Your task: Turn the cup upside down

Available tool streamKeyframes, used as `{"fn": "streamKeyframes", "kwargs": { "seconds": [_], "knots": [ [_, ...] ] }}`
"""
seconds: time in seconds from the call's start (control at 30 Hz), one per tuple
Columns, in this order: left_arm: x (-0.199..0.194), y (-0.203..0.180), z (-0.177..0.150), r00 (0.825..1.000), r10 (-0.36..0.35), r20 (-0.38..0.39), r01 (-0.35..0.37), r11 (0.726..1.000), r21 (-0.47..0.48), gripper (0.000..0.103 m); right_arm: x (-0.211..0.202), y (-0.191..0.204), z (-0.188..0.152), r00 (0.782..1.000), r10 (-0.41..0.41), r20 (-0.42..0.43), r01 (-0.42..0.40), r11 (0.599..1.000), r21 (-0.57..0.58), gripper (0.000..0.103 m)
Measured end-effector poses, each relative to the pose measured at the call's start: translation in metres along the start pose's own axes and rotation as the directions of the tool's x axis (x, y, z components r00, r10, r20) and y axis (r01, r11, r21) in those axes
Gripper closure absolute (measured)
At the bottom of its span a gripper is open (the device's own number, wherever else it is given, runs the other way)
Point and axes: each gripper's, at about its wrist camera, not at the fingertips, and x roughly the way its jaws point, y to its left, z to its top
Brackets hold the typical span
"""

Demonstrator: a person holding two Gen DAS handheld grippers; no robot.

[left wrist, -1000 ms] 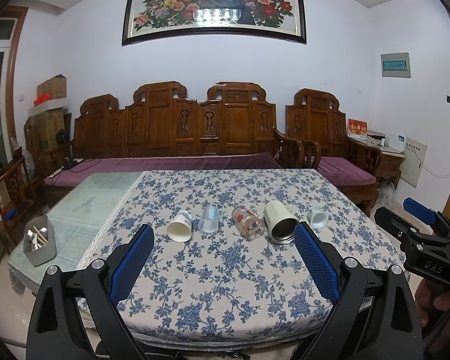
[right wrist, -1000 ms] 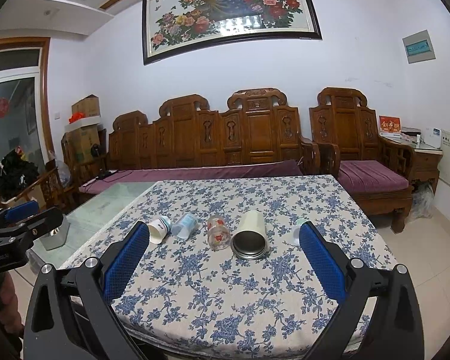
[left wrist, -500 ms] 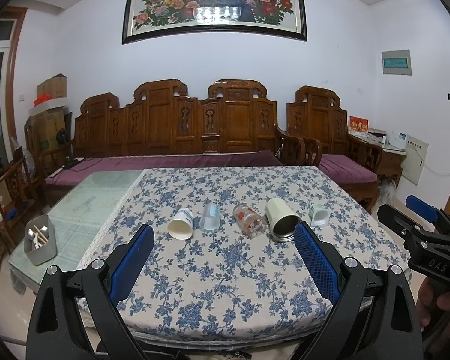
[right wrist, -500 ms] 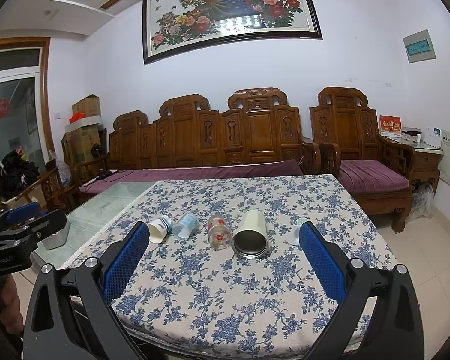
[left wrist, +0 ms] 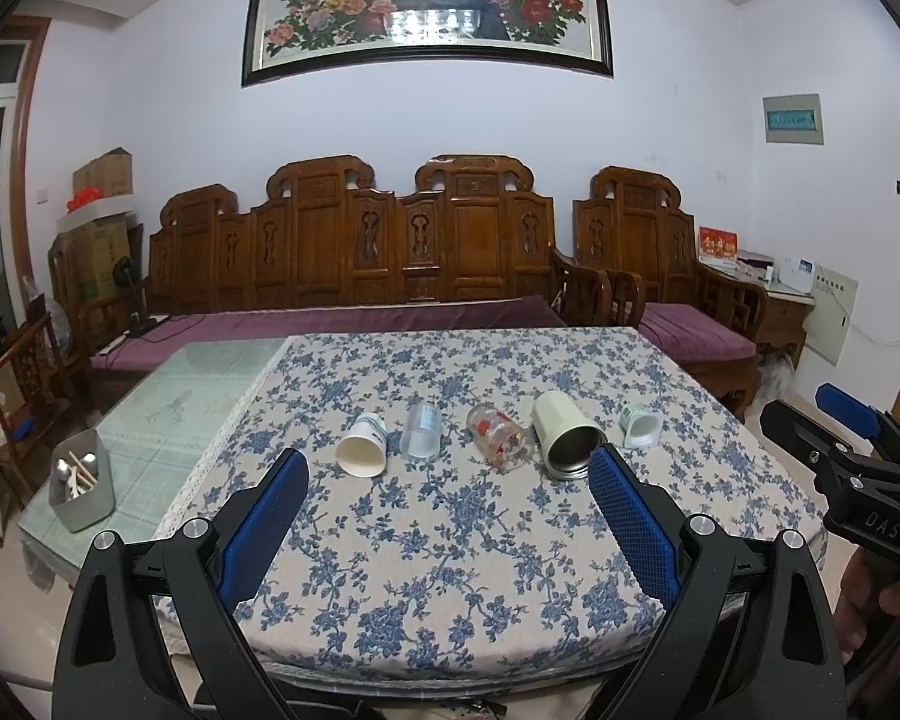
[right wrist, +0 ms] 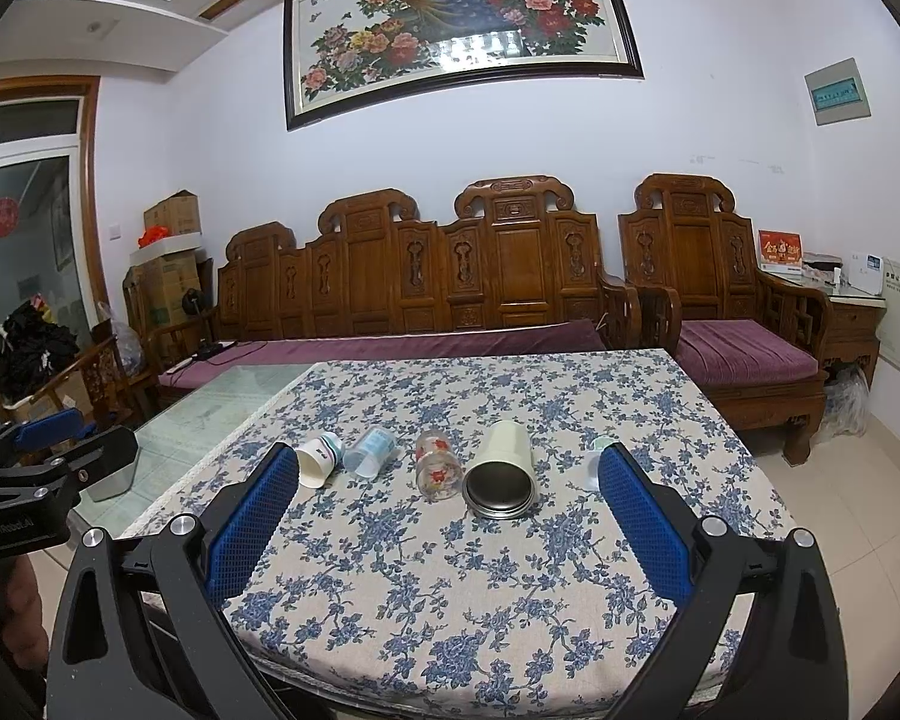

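Several cups lie on their sides in a row on the floral tablecloth [left wrist: 450, 540]: a white paper cup [left wrist: 363, 444], a clear plastic cup [left wrist: 423, 431], a glass with red print [left wrist: 499, 437], a cream steel-lined tumbler [left wrist: 564, 435] and a small white-green cup [left wrist: 640, 425]. The right wrist view shows the same row: paper cup [right wrist: 317, 461], clear cup [right wrist: 371, 451], glass [right wrist: 438, 464], tumbler [right wrist: 503, 471], and the small cup [right wrist: 597, 461] partly hidden by a finger. My left gripper [left wrist: 447, 480] and right gripper [right wrist: 447, 474] are open, empty, short of the table's near edge.
A grey utensil box [left wrist: 83, 487] stands on the bare glass top at the left. Wooden benches with purple cushions [left wrist: 330, 324] stand behind the table. The right gripper shows at the edge of the left wrist view [left wrist: 840, 450], and the left gripper in the right wrist view [right wrist: 42, 462].
Both grippers have drifted back and up slightly; the table looks a little farther. The cups have not moved.
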Motion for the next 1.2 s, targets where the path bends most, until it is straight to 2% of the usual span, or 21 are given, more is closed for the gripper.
{"fn": "streamKeyframes", "kwargs": {
  "seconds": [0.27, 0.43, 0.67, 0.83, 0.97, 1.17, 1.2],
  "knots": [
    [0.008, -0.001, -0.001, 1.000, 0.002, -0.015, -0.002, 1.000, 0.007, 0.012, 0.001, -0.002, 0.002, 1.000, -0.001, -0.005, 0.001, 1.000, 0.005, 0.002],
    [0.026, -0.003, -0.005, 0.998, 0.004, -0.064, -0.002, 1.000, 0.024, 0.012, 0.015, -0.007, 0.002, 1.000, -0.005, -0.026, 0.005, 1.000, 0.008, 0.002],
    [0.062, -0.006, -0.007, 0.989, -0.017, -0.145, 0.025, 0.998, 0.051, 0.012, 0.050, -0.027, -0.001, 0.997, -0.014, -0.080, 0.014, 1.000, -0.004, 0.002],
    [0.091, -0.011, -0.004, 0.979, -0.055, -0.196, 0.072, 0.994, 0.077, 0.012, 0.087, -0.049, 0.002, 0.990, -0.026, -0.140, 0.025, 1.000, -0.009, 0.002],
    [0.118, -0.013, -0.003, 0.967, -0.065, -0.247, 0.089, 0.992, 0.085, 0.012, 0.118, -0.066, 0.003, 0.981, -0.042, -0.189, 0.041, 0.999, -0.009, 0.004],
    [0.168, -0.016, -0.011, 0.929, -0.058, -0.365, 0.108, 0.987, 0.117, 0.012, 0.176, -0.099, 0.001, 0.954, -0.061, -0.293, 0.062, 0.998, -0.005, 0.009],
    [0.179, -0.017, -0.014, 0.918, -0.057, -0.394, 0.114, 0.986, 0.125, 0.012, 0.187, -0.105, 0.000, 0.947, -0.067, -0.314, 0.068, 0.998, -0.007, 0.010]
  ]
}}
